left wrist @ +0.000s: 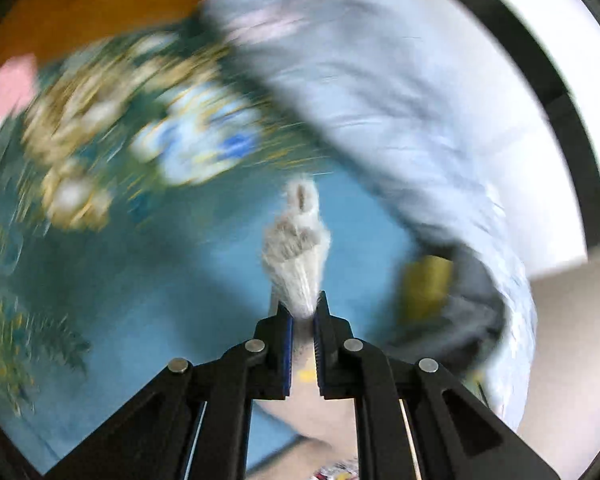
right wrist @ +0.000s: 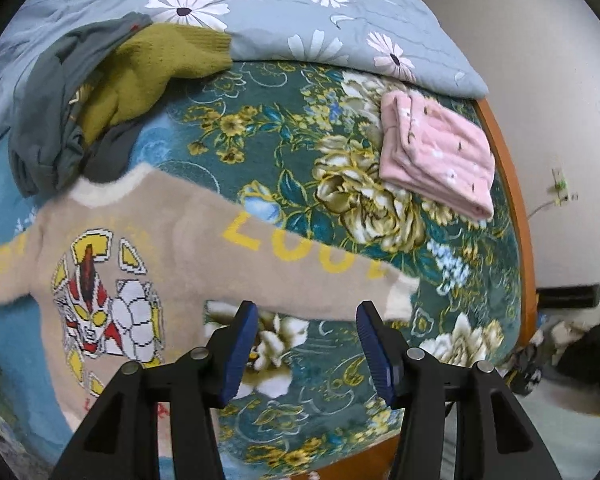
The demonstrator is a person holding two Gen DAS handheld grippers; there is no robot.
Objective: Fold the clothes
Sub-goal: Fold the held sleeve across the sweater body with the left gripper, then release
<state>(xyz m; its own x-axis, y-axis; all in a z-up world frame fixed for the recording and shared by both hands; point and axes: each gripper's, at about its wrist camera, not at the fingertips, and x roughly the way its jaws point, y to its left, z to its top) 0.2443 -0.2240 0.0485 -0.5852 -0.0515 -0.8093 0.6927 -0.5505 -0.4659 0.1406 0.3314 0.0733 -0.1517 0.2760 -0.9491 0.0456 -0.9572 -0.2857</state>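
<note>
On sweater (right wrist: 148, 248) sleeve — yellow letters, unreadable.

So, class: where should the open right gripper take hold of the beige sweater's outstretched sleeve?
Probably at the white cuff: it is the sleeve's free end, lying flat ahead of the right gripper. Come from the near side, one finger under the edge.

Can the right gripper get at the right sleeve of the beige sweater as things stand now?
Probably yes. The right gripper has its jaws open, and the sleeve of the beige sweater lies flat on the floral blanket just ahead. Nothing covers it; the folded pink cloth lies apart.
</note>
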